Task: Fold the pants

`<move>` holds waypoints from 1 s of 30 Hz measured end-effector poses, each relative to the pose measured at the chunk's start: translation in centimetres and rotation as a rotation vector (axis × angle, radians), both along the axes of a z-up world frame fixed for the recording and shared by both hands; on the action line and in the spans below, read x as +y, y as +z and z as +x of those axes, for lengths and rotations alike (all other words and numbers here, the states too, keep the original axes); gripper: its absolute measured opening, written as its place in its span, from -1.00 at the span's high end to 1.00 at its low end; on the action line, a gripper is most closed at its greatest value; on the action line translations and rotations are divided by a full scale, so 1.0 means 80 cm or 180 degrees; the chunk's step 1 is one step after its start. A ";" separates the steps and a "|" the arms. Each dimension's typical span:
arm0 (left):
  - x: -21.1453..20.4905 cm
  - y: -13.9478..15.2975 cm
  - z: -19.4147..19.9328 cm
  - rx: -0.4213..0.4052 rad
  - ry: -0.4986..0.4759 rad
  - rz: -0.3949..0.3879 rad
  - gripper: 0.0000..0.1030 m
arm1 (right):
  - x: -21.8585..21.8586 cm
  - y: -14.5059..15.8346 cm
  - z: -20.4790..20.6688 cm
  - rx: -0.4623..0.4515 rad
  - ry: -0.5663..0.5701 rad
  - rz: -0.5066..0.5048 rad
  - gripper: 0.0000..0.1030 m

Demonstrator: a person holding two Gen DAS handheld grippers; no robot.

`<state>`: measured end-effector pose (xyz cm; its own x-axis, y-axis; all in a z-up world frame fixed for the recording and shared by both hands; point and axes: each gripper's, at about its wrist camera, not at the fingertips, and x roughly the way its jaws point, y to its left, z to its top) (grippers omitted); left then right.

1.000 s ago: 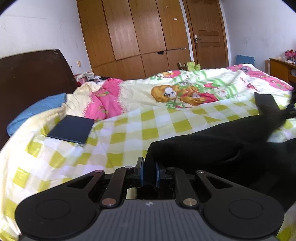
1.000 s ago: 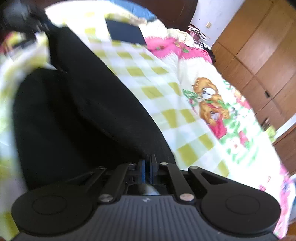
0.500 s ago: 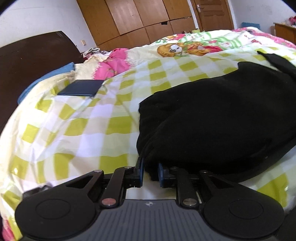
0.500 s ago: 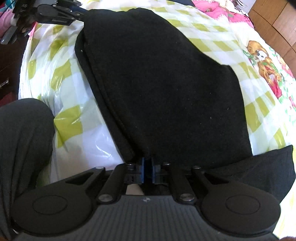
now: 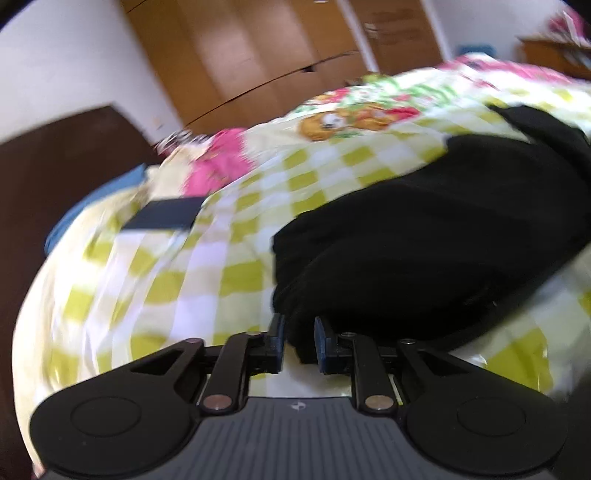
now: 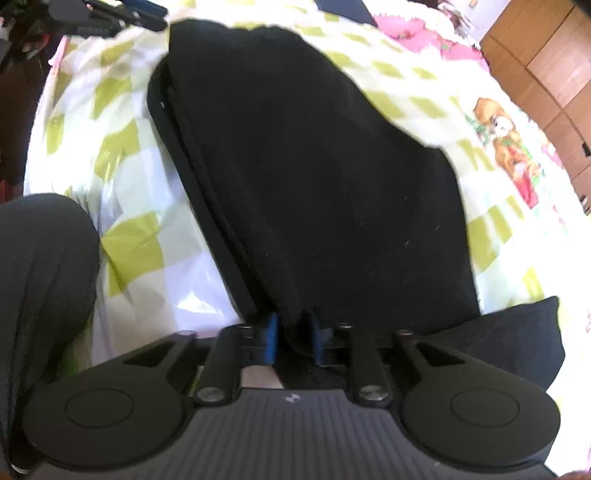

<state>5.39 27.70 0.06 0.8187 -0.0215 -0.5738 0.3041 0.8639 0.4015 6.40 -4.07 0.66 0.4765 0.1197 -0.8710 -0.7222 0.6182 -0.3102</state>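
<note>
While the black pants (image 6: 314, 177) lie folded over on the checked bedspread (image 5: 192, 280), the left claw (image 5: 298, 341) and right claw (image 6: 293, 338) are opening around their near edge, further folding probably remaining.

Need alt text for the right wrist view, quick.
Black pants lie folded on a yellow-checked bedspread, one edge between the opening fingers of the right gripper. The left gripper sits at their far end.

Left gripper (image 5: 299, 343): angled downward, blue-padded jaws opening, black cloth edge between them. Right gripper (image 6: 293, 341): pitched steeply down, jaws opening, cloth fold between the pads.
</note>
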 end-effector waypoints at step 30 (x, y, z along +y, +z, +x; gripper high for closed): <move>-0.146 0.040 0.010 -0.0153 -0.0317 -0.0062 0.40 | -0.173 0.038 0.131 -0.0289 -0.1937 0.1076 -0.17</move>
<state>6.16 16.04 3.26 0.8386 -0.1150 -0.5325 0.3697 0.8381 0.4011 16.84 -17.91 3.68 0.6140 0.0660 -0.7866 -0.1977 0.9776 -0.0723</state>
